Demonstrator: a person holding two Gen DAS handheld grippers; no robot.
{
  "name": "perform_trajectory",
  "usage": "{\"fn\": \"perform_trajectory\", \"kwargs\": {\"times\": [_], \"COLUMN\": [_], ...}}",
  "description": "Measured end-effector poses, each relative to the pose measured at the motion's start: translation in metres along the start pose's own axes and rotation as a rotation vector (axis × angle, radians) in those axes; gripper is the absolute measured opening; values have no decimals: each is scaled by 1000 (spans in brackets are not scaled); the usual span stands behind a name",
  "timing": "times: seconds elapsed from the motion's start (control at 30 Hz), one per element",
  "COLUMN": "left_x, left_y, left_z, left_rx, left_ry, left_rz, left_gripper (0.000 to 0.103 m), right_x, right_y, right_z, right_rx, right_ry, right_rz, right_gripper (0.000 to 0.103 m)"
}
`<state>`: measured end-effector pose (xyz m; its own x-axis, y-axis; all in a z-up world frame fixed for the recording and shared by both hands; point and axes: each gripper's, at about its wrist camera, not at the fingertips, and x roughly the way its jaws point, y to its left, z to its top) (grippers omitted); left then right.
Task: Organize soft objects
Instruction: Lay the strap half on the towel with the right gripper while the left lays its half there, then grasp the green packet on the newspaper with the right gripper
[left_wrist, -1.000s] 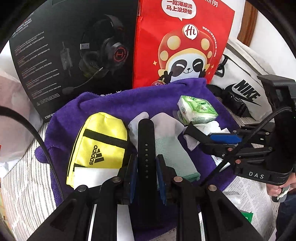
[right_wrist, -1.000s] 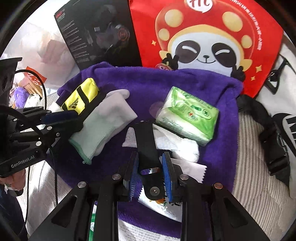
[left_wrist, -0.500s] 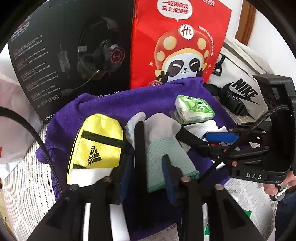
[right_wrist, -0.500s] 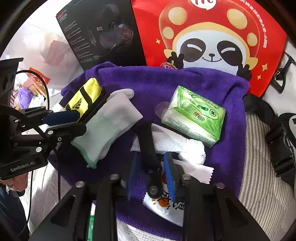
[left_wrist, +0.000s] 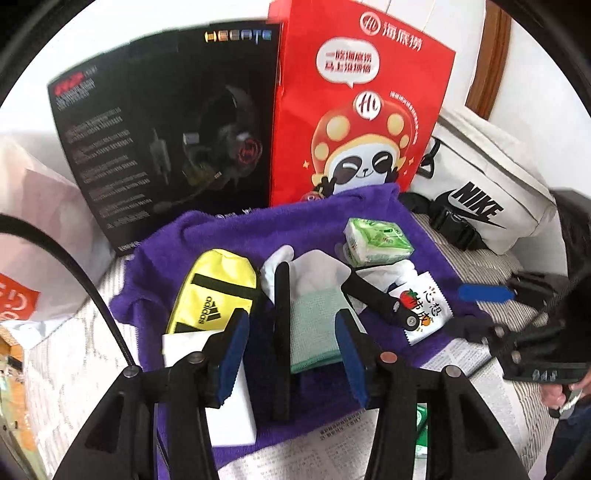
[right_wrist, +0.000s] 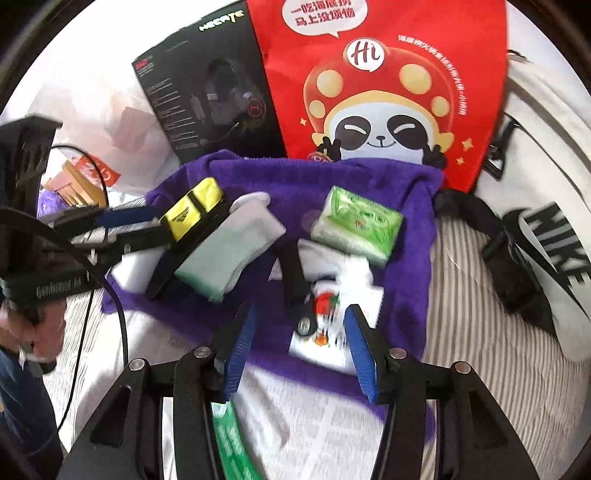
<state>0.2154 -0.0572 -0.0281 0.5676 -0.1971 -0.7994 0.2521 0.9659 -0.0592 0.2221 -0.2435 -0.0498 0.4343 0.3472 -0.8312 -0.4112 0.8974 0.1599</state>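
A purple towel (left_wrist: 236, 236) (right_wrist: 402, 206) lies spread on the striped surface. On it lie a yellow adidas pouch (left_wrist: 214, 291) (right_wrist: 192, 212), a pale glove (left_wrist: 314, 288) (right_wrist: 229, 251), a green tissue pack (left_wrist: 378, 242) (right_wrist: 356, 225), a white snack packet (left_wrist: 424, 308) (right_wrist: 332, 328) and two black watch straps (left_wrist: 281, 332) (right_wrist: 295, 284). My left gripper (left_wrist: 291, 354) is open, its fingers either side of one strap. My right gripper (right_wrist: 299, 347) is open, with the other strap's end lying between its fingers.
A black headset box (left_wrist: 166, 140) and a red panda bag (left_wrist: 358, 110) stand behind the towel. A white Nike bag (left_wrist: 480, 199) lies at the right. Newspaper (left_wrist: 321, 450) lies in front, a white plastic bag (left_wrist: 33, 229) at the left.
Both grippers have opened and let go of the black straps, then drawn back toward me. The straps now lie on the towel.
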Motion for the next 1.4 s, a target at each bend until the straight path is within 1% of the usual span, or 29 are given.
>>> {"fn": "perform_trajectory", "kwargs": {"times": [0.07, 0.13, 0.2, 0.37, 0.5, 0.6, 0.7, 0.83, 0.87, 0.9, 0.93, 0.97, 1.0, 1.07, 1.13, 1.2, 1.3, 1.37, 1.4], "left_x": [-9, -18, -24, -36, -42, -45, -50, -56, -58, -59, -60, -60, -60, -60, -59, -59, -60, -60, -60], "left_y": [-3, -5, -7, -13, -15, -13, -8, 3, 6, 9, 13, 16, 19, 24, 26, 26, 24, 21, 21], "left_z": [0, -1, -4, -20, -34, -44, -54, -68, -72, -77, -82, -85, -89, -96, -101, -105, -110, -113, -115], "left_rx": [5, 10, 9, -6, -11, -24, -37, -61, -67, -75, -85, -94, -106, -122, -130, -133, -133, -127, -124], "left_ry": [-11, -22, -26, -23, -14, -6, 1, 11, 15, 20, 24, 27, 32, 38, 44, 46, 49, 56, 60], "left_rz": [-3, 1, 6, -15, -14, -17, -10, 6, 12, 18, 21, 21, 20, 19, 17, 12, 0, -3, 0], "left_gripper": [47, 49, 53, 53, 53, 53, 53, 53, 53, 53, 53, 53, 53, 53, 53, 53, 53, 53, 53], "right_x": [-10, -18, -23, -16, -9, -5, 1, 11, 13, 14, 14, 14, 14, 12, 5, -1, 1, 6, 6], "right_y": [5, 8, 14, 30, 38, 46, 53, 58, 59, 60, 61, 63, 63, 63, 62, 63, 60, 58, 58], "right_z": [-13, -26, -42, -83, -104, -112, -112, -110, -109, -108, -107, -107, -106, -106, -107, -109, -114, -116, -117], "right_rx": [-15, -31, -51, -98, -117, -140, -147, -150, -152, -154, -156, -166, -171, -163, -144, -139, -121, -113, -110], "right_ry": [-1, -1, 14, 89, 135, 153, 161, 169, 164, 160, 157, 156, 157, 168, 161, 155, 177, 189, 188], "right_rz": [-8, -20, -22, -6, 17, 26, 40, 25, 19, 21, 22, 10, -8, -2, 8, 0, -11, -15, -15], "right_gripper": [56, 64, 68, 68, 68, 68, 68, 68, 68, 64, 51, 44, 40, 33, 33, 33, 33, 36, 38]}}
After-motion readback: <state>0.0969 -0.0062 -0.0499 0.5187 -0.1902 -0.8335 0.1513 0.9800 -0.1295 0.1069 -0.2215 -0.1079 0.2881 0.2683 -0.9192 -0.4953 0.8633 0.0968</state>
